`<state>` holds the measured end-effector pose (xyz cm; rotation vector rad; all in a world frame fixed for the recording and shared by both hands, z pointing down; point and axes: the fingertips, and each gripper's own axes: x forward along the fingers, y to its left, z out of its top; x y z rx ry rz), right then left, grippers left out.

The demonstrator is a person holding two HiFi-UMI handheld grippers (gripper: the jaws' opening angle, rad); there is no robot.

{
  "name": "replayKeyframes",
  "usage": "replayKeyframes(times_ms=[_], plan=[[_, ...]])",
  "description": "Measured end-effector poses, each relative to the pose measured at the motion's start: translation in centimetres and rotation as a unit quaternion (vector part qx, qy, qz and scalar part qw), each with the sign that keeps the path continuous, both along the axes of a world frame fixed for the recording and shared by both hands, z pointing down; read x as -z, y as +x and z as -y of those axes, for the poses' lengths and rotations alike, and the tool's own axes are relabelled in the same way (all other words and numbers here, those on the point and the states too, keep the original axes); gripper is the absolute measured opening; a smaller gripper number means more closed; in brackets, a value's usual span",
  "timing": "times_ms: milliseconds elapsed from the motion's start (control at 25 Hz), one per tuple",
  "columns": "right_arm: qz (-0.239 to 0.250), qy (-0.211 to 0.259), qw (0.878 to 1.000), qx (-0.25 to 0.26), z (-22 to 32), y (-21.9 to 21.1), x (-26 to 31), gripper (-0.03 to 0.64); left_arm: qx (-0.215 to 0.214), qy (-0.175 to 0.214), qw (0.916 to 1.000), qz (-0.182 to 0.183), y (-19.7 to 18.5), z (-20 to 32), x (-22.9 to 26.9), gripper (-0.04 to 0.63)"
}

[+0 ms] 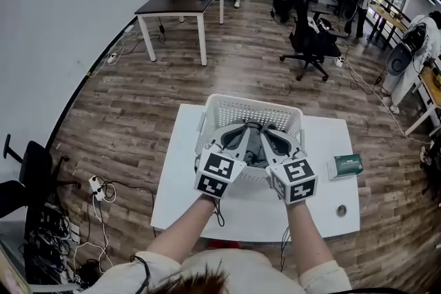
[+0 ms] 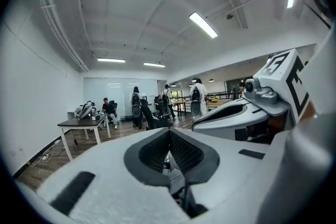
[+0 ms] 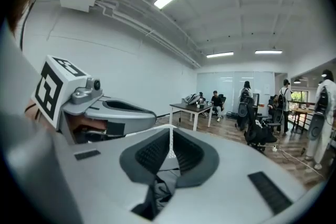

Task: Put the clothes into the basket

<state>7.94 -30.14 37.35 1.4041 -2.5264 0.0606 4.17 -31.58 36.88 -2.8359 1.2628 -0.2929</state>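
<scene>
Clothes (image 1: 253, 153) are sitting as a grey heap inside the white basket (image 1: 248, 101), which is on the desk (image 1: 318, 148). I can't spot any fabric on the desk itself, just a small green box (image 1: 344, 165) off to the right, so my guess is the job is about done.

Both tools are held side by side over the near rim of the basket, with their noses over the heap. The left gripper (image 2: 169, 132) has its jaws pressed together tip to tip, with nothing pinched between the pads that I can see. Same for the right gripper (image 3: 170, 132). There's grey cloth showing through the gap behind its pads, but that looks like the pile underneath, not something it's holding.

On handling, I'd say this stuff is soft, light and floppy, with no stiffness at all. It should slump and trail, not lift as one piece. If it needs tucking further down, I'd go for a raised fold or bunched ridge, not a flat layer, because closed pads just slide over flat fabric. Breaking it isn't a worry. The real risk is a loose end draping over the rim or catching in the basket's lattice wall.
</scene>
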Motion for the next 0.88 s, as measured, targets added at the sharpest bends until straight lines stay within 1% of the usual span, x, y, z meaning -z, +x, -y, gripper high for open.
replayKeyframes(times_ms=[80, 160, 360, 480, 600, 720, 880], plan=[[0.015, 0.022, 1.0, -0.01, -1.7, -0.3, 1.3, 0.031, 0.009, 0.009, 0.9999, -0.01, -0.6, -1.9, 1.0, 0.011], [0.019, 0.04, 0.999, -0.017, -3.5, -0.6, 2.4, 0.029, 0.012, 0.012, 0.9998, -0.015, -1.0, -3.9, 1.6, 0.011], [0.021, 0.073, 0.997, -0.024, -8.7, -1.3, 4.5, 0.023, 0.014, 0.022, 0.9996, -0.005, -2.0, -9.2, 2.1, 0.011], [0.014, 0.071, 0.997, -0.035, -11.7, -1.7, 4.9, 0.015, 0.009, 0.021, 0.9997, -0.004, -2.8, -12.3, 2.2, 0.011], [0.019, 0.064, 0.997, -0.026, -14.2, -2.7, 3.7, 0.015, 0.006, 0.018, 0.9998, -0.005, -3.5, -14.7, 1.9, 0.011], [0.02, 0.044, 0.998, -0.032, -15.7, -2.7, 2.6, 0.015, -0.003, 0.013, 0.9999, -0.011, -3.3, -15.8, 1.5, 0.011], [0.016, 0.042, 0.998, -0.04, -16.6, -2.6, 2.4, 0.015, -0.005, 0.009, 0.9999, -0.011, -3.5, -16.4, 1.5, 0.011]])
